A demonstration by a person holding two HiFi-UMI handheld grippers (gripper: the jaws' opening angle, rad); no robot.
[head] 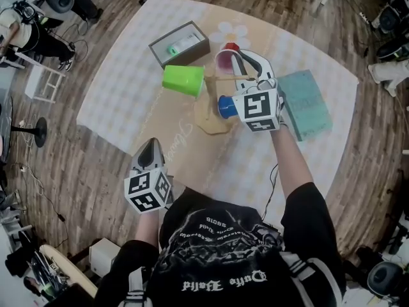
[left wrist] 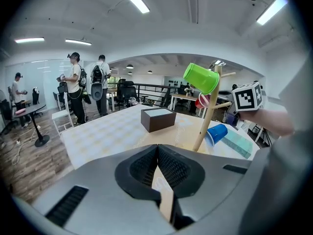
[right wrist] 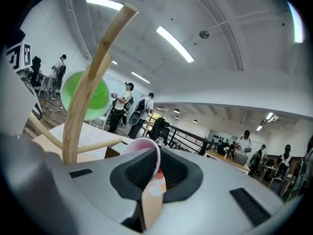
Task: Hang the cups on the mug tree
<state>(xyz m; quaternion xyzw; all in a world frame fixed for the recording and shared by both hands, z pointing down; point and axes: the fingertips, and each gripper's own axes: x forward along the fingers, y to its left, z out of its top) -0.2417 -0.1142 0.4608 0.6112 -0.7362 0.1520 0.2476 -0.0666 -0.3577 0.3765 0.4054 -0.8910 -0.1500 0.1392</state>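
My right gripper [right wrist: 154, 166] pinches the pink cup [right wrist: 143, 150] by its rim just beside the mug tree [right wrist: 82, 109]. Next, I judge, its mouth goes over a free peg. My left gripper [left wrist: 157, 153] is closed, empty.

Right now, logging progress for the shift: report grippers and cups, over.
Left gripper shut, empty. Right gripper shut on pink plastic cup, by its rim, beside wooden mug tree. Green plastic cup, blue plastic cup hung. Nothing blocking.
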